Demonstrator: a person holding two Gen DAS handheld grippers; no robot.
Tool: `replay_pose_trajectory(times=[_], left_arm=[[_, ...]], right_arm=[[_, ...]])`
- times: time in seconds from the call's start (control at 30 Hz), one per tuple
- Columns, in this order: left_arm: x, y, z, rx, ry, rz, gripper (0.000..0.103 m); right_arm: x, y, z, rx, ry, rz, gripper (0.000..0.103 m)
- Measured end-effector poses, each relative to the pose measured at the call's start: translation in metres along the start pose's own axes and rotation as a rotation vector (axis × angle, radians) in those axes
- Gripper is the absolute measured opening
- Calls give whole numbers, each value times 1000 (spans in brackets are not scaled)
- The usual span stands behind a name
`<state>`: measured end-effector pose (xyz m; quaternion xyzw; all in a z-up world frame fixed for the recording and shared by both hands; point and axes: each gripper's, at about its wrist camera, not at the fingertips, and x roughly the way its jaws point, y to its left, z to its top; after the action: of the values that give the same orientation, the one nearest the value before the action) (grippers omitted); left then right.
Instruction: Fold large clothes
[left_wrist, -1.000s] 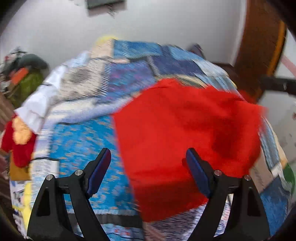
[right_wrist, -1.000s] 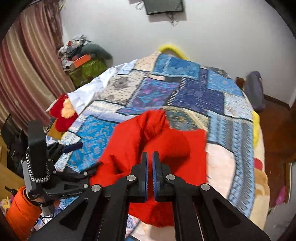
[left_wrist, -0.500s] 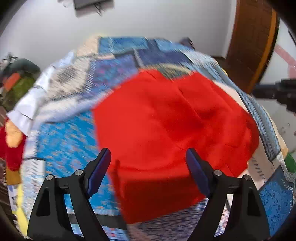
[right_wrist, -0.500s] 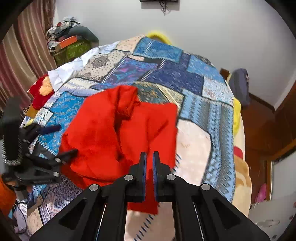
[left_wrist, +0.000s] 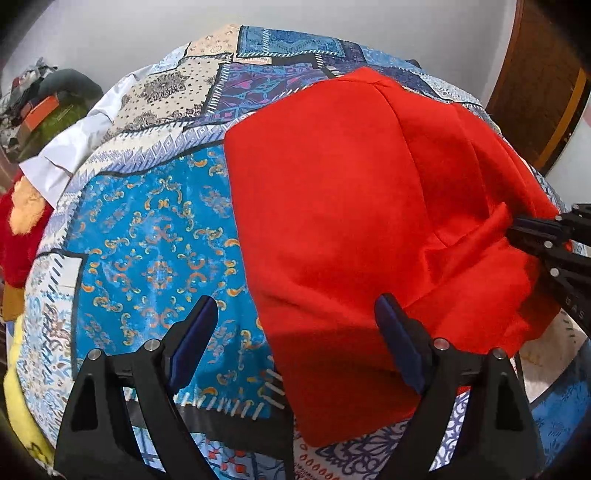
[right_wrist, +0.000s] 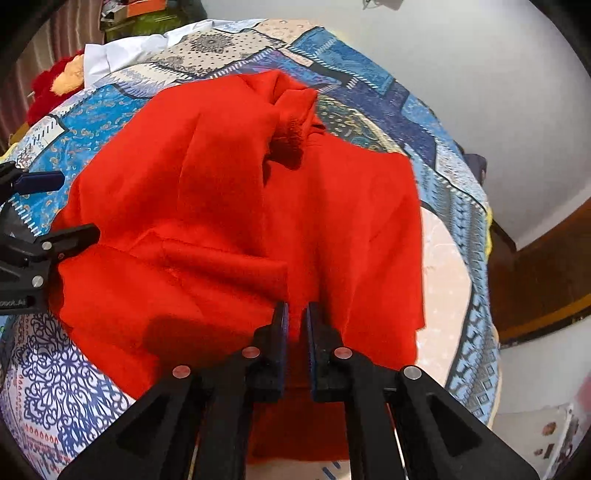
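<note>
A large red garment (left_wrist: 354, 206) lies rumpled on a bed covered by a blue patchwork quilt (left_wrist: 155, 251); it also fills the middle of the right wrist view (right_wrist: 236, 206). My left gripper (left_wrist: 295, 332) is open and empty, hovering over the garment's near left edge. My right gripper (right_wrist: 295, 317) is shut on a fold of the red garment near its front edge. In the left wrist view it (left_wrist: 517, 225) shows at the right, pinching cloth. The left gripper shows at the left of the right wrist view (right_wrist: 55, 206).
A white cloth (left_wrist: 70, 147) and a red and yellow plush item (left_wrist: 22, 221) lie at the bed's left edge. Clutter (left_wrist: 40, 107) is piled by the far left wall. A wooden door (left_wrist: 543, 85) stands at the right.
Both grippers have moved closer to the bed. The right gripper, still shut on the garment, has lowered and spread it over the quilt. The left gripper stays open.
</note>
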<state>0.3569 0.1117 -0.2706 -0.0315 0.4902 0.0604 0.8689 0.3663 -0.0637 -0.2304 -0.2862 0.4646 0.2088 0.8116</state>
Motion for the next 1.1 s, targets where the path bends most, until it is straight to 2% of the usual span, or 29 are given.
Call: replay_pose_trajectory(times=[0.13, 0.2, 0.23, 0.27, 0.3, 0.33, 0.43, 0.57, 0.7, 0.8, 0.9, 0.97, 1.1], left_arm=[[-6, -6, -6, 29, -14, 14, 88], [-7, -7, -6, 40, -21, 19, 88], [-8, -8, -8, 40, -22, 22, 88], [-9, -8, -9, 38, -23, 24, 88], [-9, -8, -10, 36, -24, 25, 88], [-11, -8, -12, 34, -25, 22, 88], [-14, -8, -15, 32, -32, 18, 88], [-25, -4, -13, 33, -51, 30, 88], [-35, 9, -6, -1, -56, 23, 87], [-37, 18, -3, -15, -68, 43, 87], [-25, 20, -6, -9, -38, 40, 88], [-15, 18, -10, -6, -18, 33, 88], [-8, 14, -15, -8, -39, 33, 88]], right_arm=[[-6, -6, -10, 9, -6, -27, 12], [-9, -9, -16, 17, -6, -43, 19], [-10, -13, -21, 29, -4, -57, 47], [-11, -18, -24, 45, -6, -100, 86], [-12, -24, -30, 63, -18, -142, 96], [-12, -35, -37, 93, -22, -109, 98], [-12, -65, -52, 235, 28, 72, 98], [-34, -84, -51, 304, 5, 149, 98], [-66, -91, -25, 330, -85, 271, 98], [-70, -82, 6, 321, -115, 335, 98], [-51, -64, 38, 315, -84, 394, 98], [-23, -50, 57, 318, -32, 413, 98], [25, -32, 79, 384, 79, 511, 94]])
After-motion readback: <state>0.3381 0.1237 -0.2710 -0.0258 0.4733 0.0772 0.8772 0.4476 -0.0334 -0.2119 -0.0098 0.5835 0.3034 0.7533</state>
